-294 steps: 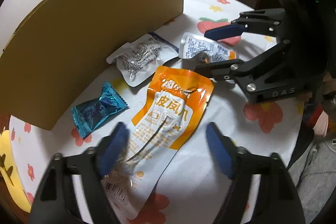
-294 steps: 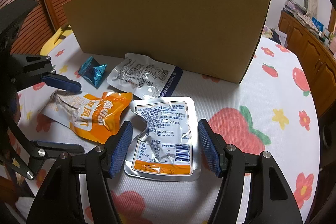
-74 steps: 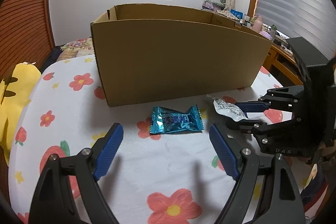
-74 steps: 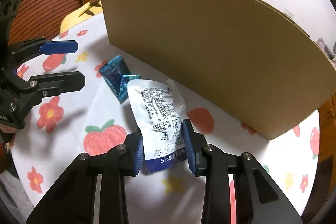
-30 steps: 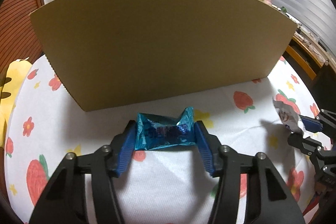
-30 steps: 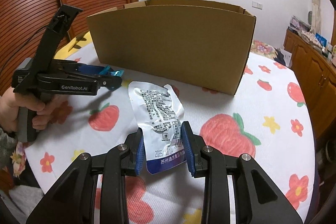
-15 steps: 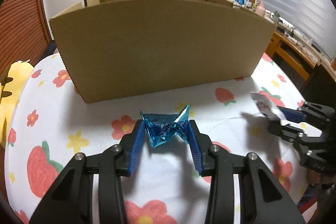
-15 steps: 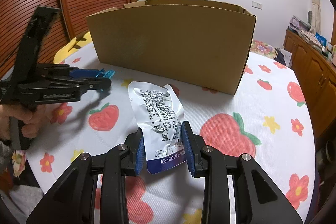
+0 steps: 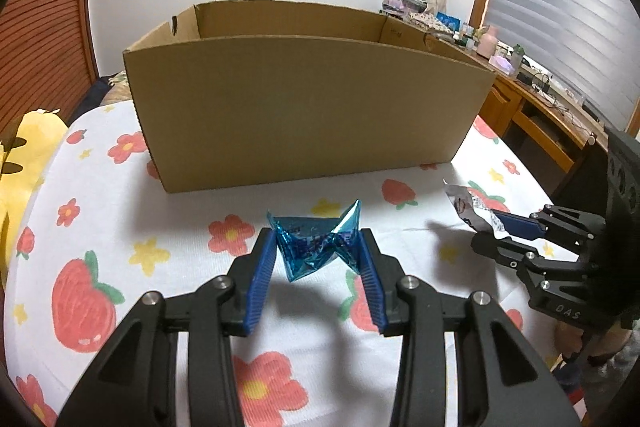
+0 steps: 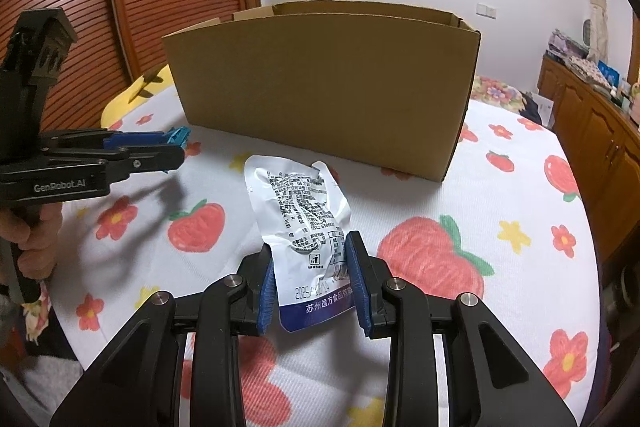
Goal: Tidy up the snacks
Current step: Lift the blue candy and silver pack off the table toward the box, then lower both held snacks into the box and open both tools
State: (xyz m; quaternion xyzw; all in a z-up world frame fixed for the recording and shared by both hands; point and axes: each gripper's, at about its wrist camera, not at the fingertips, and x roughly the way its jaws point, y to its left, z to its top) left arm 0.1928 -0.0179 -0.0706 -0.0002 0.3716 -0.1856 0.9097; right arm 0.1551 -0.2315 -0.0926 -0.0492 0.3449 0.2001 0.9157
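Snacks both lifted, none boxed yet: left gripper (image 9: 318,261) clamps blue candy (image 9: 318,247), right gripper (image 10: 311,279) clamps silver pouch (image 10: 298,211); cardboard box (image 9: 304,111) w/ open top next.

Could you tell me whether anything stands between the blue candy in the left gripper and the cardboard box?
Only the box's own near wall: the blue candy, clamped in the left gripper, sits below the rim and must go over it. The tablecloth between them is bare.
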